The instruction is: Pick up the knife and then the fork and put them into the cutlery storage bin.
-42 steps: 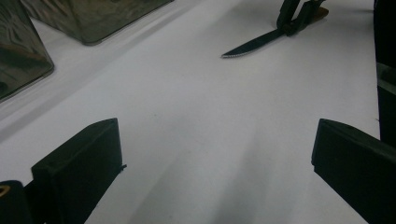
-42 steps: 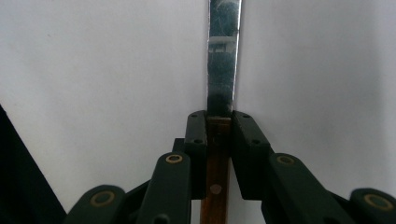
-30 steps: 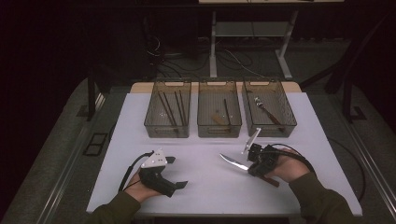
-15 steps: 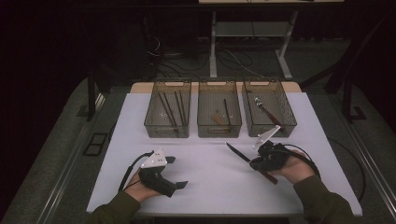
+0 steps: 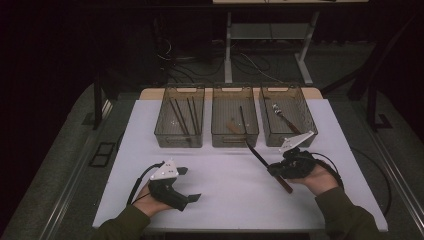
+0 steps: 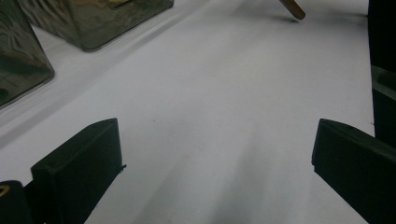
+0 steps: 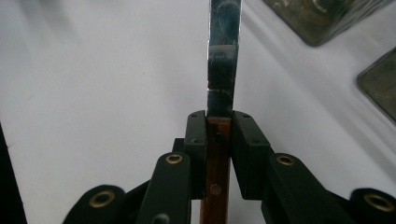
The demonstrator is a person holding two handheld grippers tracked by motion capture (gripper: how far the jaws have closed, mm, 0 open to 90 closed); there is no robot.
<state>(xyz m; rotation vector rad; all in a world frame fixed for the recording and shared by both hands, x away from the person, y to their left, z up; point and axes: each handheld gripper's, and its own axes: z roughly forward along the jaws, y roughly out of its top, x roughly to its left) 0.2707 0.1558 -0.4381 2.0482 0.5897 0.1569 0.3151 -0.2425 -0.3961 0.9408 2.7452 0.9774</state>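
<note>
My right gripper (image 5: 275, 170) is shut on a knife (image 5: 259, 157) with a wooden handle and a dark blade. It holds the knife just above the white table at the right front. The blade points away to the upper left, with its tip close to the front wall of the middle bin (image 5: 235, 141). In the right gripper view the pads (image 7: 196, 135) clamp the brown handle (image 7: 217, 177), and the blade (image 7: 224, 56) runs straight ahead. My left gripper (image 5: 190, 184) rests on the table at the left front, open, with bare table between its jaws (image 6: 217, 158).
Three clear bins stand in a row at the back of the table. The left bin (image 5: 178, 141) holds dark sticks, the middle one a few utensils, and the right bin (image 5: 281, 141) a metal utensil. The knife's handle end (image 6: 292, 7) shows in the left gripper view.
My right gripper has moved right and a little farther away with the knife. The blade has swung from pointing left to pointing at the middle bin. The left gripper stayed still.
</note>
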